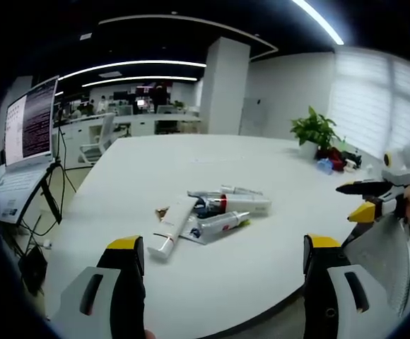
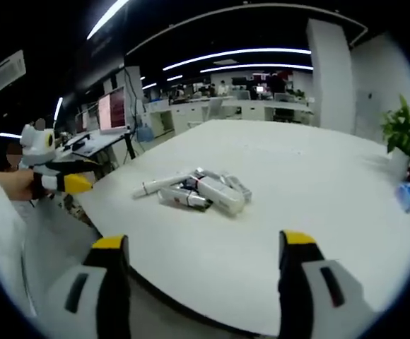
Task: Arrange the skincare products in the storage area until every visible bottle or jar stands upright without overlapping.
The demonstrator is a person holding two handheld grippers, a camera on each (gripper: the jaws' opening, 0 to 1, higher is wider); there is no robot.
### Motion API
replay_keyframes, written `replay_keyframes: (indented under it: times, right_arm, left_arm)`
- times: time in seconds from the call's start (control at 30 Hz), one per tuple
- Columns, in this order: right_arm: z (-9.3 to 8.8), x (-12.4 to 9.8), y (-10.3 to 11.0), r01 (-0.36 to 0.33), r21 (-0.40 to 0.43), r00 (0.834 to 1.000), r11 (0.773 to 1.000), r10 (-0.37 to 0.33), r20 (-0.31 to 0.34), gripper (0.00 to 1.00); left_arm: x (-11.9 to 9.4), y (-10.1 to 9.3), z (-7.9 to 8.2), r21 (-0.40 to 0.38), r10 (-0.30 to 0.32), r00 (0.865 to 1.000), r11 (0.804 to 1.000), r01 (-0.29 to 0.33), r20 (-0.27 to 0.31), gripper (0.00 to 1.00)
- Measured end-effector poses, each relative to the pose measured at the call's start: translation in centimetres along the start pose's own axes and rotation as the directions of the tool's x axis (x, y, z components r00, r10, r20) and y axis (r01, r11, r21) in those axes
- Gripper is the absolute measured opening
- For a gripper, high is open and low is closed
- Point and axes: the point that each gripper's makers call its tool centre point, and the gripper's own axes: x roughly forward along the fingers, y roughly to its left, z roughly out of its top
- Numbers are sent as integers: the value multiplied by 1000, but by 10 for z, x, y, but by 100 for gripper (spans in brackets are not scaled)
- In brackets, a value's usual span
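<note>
Several skincare products lie in a loose pile on the white round table, all on their sides and overlapping. A long white tube lies at the pile's left, and a white bottle with a red band at its right. A small tube with a green cap lies in front. My left gripper is open, short of the pile and above the table's near edge. The right gripper comes in from the right, off the table. The same pile lies ahead of my open right gripper. The left gripper is held by a hand at the left.
A potted plant stands at the far right of the table, with small red and blue items beside it. A screen on a stand and an office chair are left of the table. The plant is at the right edge.
</note>
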Motion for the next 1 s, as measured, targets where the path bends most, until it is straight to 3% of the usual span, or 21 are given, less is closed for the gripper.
replay_keyframes:
  times: [0.63, 1.0]
  right_arm:
    - [33, 42, -38, -59, -121, 997, 991, 53, -48, 79]
    - [45, 86, -38, -156, -196, 985, 968, 137, -109, 78]
  left_arm:
    - [3, -2, -1, 1, -20, 1000, 1000, 20, -13, 91]
    - [4, 1, -3, -11, -23, 1000, 1000, 23, -19, 91]
